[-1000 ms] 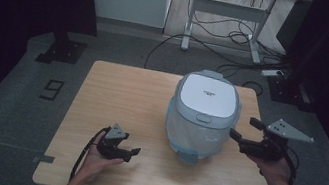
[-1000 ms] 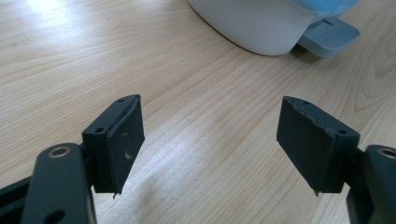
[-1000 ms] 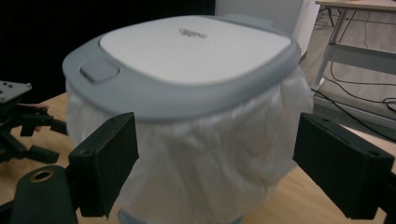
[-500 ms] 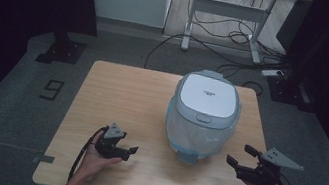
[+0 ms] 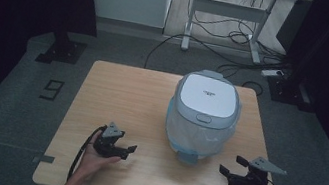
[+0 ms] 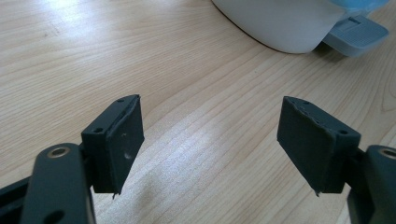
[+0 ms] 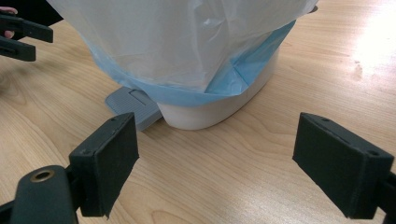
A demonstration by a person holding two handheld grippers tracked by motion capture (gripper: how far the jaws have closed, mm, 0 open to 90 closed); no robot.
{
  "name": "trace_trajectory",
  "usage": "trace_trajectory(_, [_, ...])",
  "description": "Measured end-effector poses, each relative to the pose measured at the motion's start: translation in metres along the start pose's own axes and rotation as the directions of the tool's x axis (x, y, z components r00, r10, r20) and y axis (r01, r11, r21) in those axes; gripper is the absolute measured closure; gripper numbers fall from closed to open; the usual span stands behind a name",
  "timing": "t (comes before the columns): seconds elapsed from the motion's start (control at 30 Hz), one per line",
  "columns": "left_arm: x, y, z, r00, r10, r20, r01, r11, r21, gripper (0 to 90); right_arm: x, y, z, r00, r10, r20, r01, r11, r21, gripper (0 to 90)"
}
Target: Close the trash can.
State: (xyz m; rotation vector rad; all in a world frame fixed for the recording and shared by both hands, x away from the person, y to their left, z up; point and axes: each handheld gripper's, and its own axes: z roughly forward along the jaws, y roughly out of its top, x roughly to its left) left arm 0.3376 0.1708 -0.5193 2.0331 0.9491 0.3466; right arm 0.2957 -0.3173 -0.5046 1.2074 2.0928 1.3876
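The right gripper has dropped back from the bin's side to the near right corner of the table, where it now hangs low with its jaws spread wide and nothing between them. In the right gripper view it looks straight at the foot of the bin, at the grey pedal and at the blue-edged liner draped over the white body. The left gripper has hardly moved: it sits near the front edge on the left, jaws likewise released and empty. The bin stands between and beyond them, right of the table's middle, lid shut and pedal toward the person. The retreat suggests that a step on the bin has ended, or that the right hand is lining up on the pedal.
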Motion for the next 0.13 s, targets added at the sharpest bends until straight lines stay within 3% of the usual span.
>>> trace_trajectory(0.13, [0.0008, -0.0002, -0.0007, 1.0000, -0.003, 0.000, 0.003, 1.0000, -0.002, 22.4, -0.0003, -0.0004, -0.0008, 1.0000, 0.000, 0.000, 0.000, 1.000, -0.007, 13.2])
